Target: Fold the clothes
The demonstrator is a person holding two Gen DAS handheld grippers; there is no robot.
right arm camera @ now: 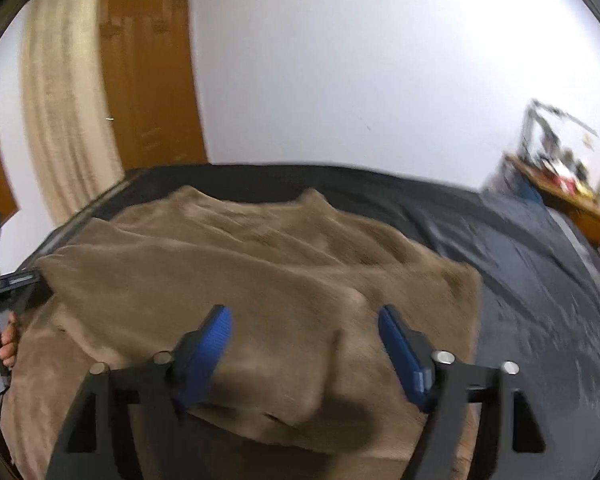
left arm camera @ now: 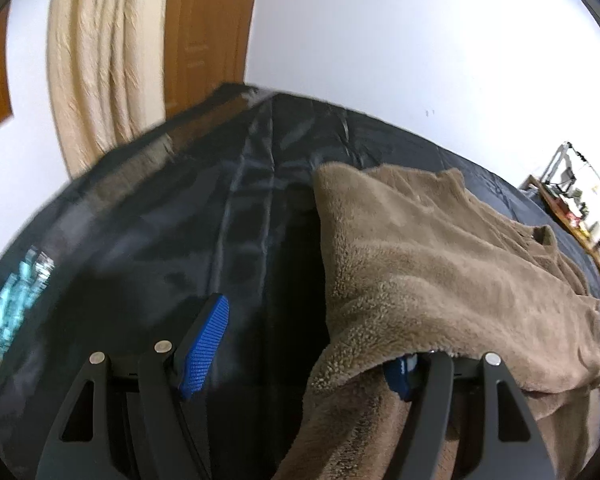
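A brown fleece garment (right arm camera: 260, 272) lies spread on a dark bedsheet (right arm camera: 520, 264). My right gripper (right arm camera: 304, 354) hovers just over the garment's near edge, jaws wide apart, and neither blue pad presses on the cloth. In the left wrist view the same garment (left arm camera: 440, 264) fills the right half. My left gripper (left arm camera: 300, 356) is open at the garment's left edge. One pad (left arm camera: 204, 344) is bare over the sheet, while the other finger is draped by a fold of fleece that hides most of its pad. A hand (right arm camera: 4, 340) grips the left tool's handle.
The dark sheet (left arm camera: 160, 220) covers the bed to its far edge. Behind it are a cream curtain (left arm camera: 100, 60), a wooden door (right arm camera: 148, 68) and a white wall. A cluttered wooden shelf (right arm camera: 572, 188) stands at the far right.
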